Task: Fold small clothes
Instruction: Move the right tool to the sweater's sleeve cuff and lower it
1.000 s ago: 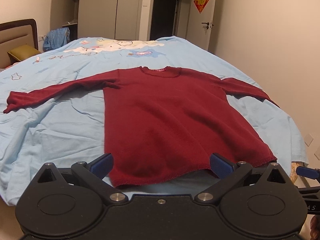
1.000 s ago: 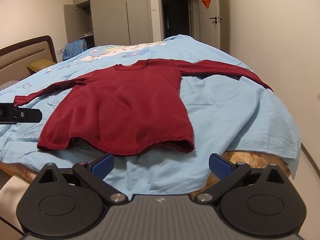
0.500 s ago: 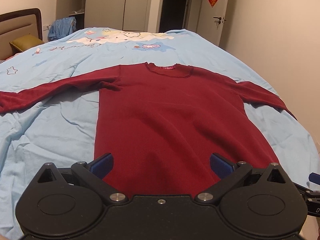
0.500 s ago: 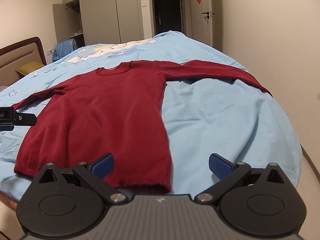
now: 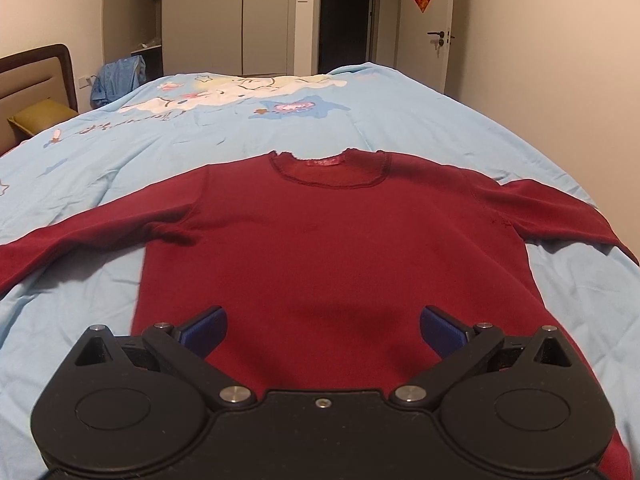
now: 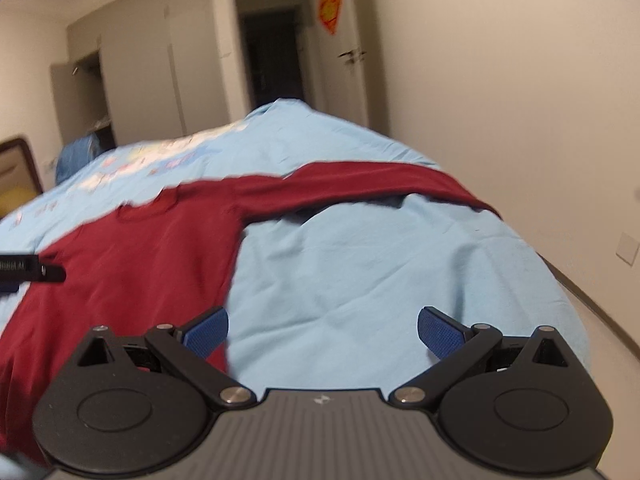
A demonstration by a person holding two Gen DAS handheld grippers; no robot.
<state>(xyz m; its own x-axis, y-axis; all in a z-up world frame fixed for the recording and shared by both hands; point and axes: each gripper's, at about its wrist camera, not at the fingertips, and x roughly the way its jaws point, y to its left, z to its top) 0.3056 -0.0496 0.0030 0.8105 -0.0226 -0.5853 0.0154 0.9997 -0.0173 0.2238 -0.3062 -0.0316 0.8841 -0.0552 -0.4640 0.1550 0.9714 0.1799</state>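
Left gripper [image 5: 322,330] spread wide over red sweater [image 5: 332,252], collar visible. Right gripper [image 6: 322,330] also spread, over blue bedspread [image 6: 360,272]; only this view shows sleeve end.

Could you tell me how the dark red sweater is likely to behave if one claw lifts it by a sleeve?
The sweater would probably sag and trail, since it lies limp, following the blue bedcover. Its long sleeve drapes over the bed's edge, so it may swing. The knit looks soft, likely not slippery.
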